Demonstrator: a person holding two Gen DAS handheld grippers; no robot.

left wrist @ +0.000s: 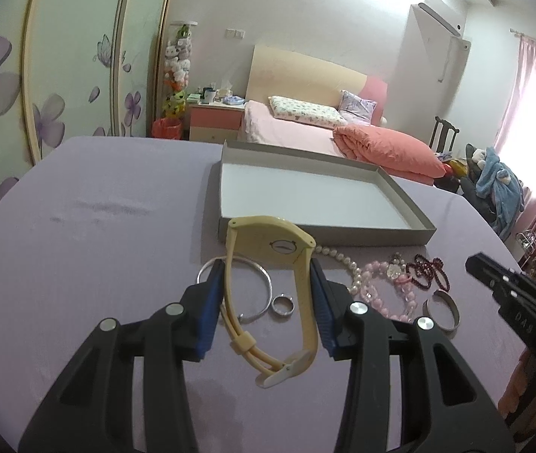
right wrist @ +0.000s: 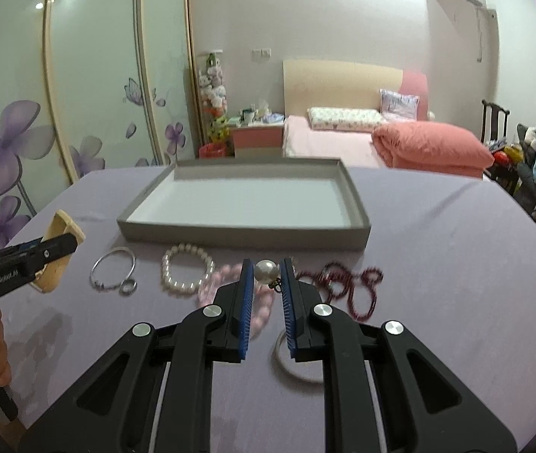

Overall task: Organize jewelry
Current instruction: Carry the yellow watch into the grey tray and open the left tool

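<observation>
My left gripper (left wrist: 266,264) is shut on a cream yellow watch (left wrist: 268,243) and holds it above the purple table; the strap hangs between the fingers. My right gripper (right wrist: 266,266) is shut on a large pearl earring (right wrist: 266,271) just in front of the grey tray (right wrist: 245,230), which holds nothing. On the table lie a silver bangle (right wrist: 113,273), a silver ring (right wrist: 129,286), a white pearl bracelet (right wrist: 186,273), a pink bead bracelet (right wrist: 215,287), a dark red bead strand (right wrist: 343,287) and a silver cuff (left wrist: 443,307).
The tray (left wrist: 324,232) sits at the table's far side. Beyond the table stand a pink bed (right wrist: 381,139), a nightstand (right wrist: 256,134) and flowered wardrobe doors (right wrist: 22,132). A chair piled with clothes (right wrist: 535,166) is at right.
</observation>
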